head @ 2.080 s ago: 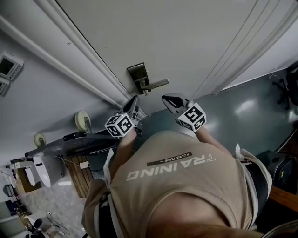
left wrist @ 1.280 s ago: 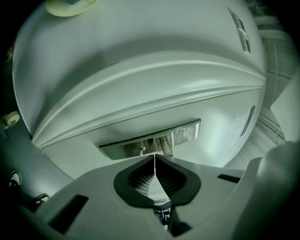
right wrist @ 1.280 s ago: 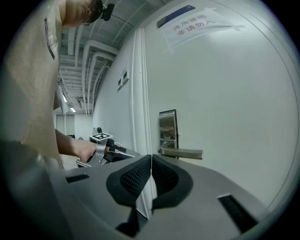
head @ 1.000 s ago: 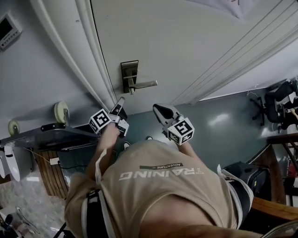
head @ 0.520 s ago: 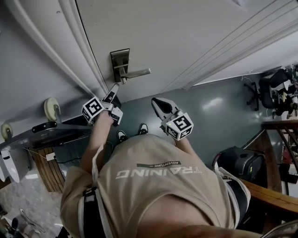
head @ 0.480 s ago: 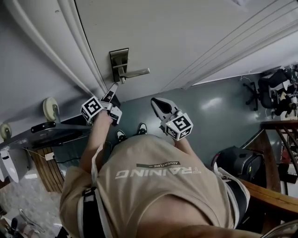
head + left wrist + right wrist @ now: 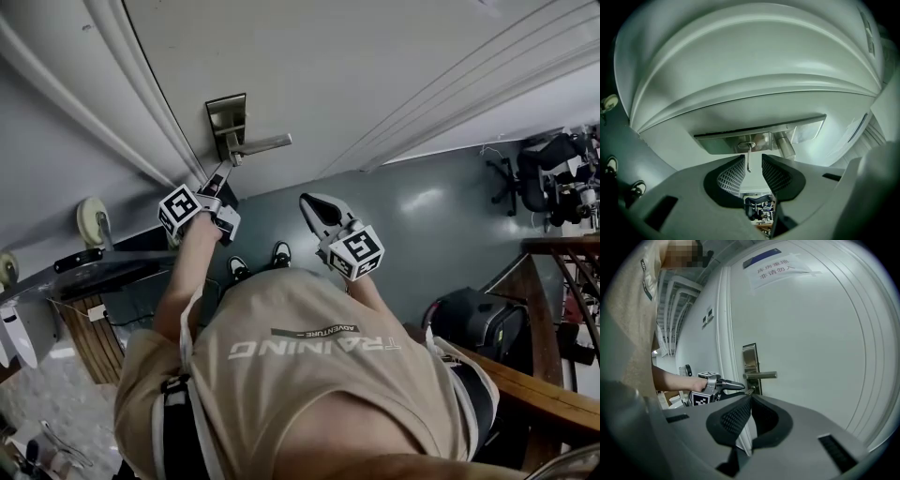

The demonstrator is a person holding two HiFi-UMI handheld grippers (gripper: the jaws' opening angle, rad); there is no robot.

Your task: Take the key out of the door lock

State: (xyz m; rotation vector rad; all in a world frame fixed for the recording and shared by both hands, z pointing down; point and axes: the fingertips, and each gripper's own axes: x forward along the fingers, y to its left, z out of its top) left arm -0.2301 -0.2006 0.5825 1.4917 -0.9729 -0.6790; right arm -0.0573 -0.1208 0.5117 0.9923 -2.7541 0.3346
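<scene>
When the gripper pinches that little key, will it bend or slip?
Probably stiff: the key looks like thin metal, standing straight out of the lock plate. It may slip, being narrow and smooth between the open jaws of the left gripper. Likely light too.

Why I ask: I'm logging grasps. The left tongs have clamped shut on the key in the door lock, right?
No. The left gripper view shows the left tongs open, with the key in the door lock standing between them, ungripped.
</scene>
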